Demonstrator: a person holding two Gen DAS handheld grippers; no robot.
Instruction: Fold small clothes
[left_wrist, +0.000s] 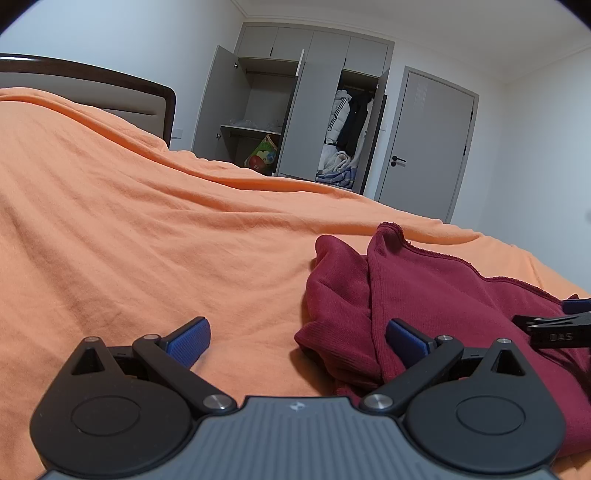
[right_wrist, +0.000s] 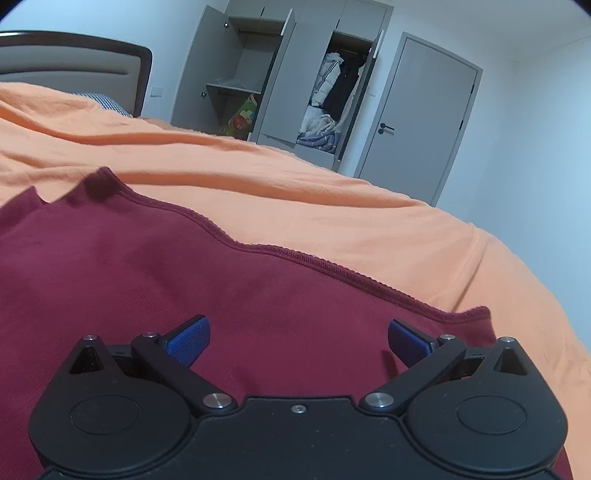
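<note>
A bedroom with pale walls is filling the background: a grey wardrobe (left_wrist: 295, 107) is standing with its doors open, hanging jackets and a heap of laundry showing inside, and a closed grey door (left_wrist: 428, 144) is standing to its right. An orange bedsheet (left_wrist: 147, 229) is covering the bed, and a dark-framed headboard (left_wrist: 110, 92) is rising behind it, partly hidden by the swell of the sheet.

A maroon garment (right_wrist: 184, 280) is lying on the sheet near the bed's right edge, bunched into folds at its left side (what kind of garment it is cannot be made out, since its near part is running under the gripper bodies and out of frame). Its stitched hem is curving across the right wrist view.

The left gripper (left_wrist: 297, 334) is hovering low with its jaws spread wide, holding nothing; its left blue pad (left_wrist: 190, 338) is hanging over bare sheet, while the right one is sitting against the garment's bunched edge, though real contact is hard to judge.

The right gripper (right_wrist: 299, 334) is also gaping wide and empty, both pads poised over the maroon cloth. Only its tip is showing at the right margin of the left wrist view.
</note>
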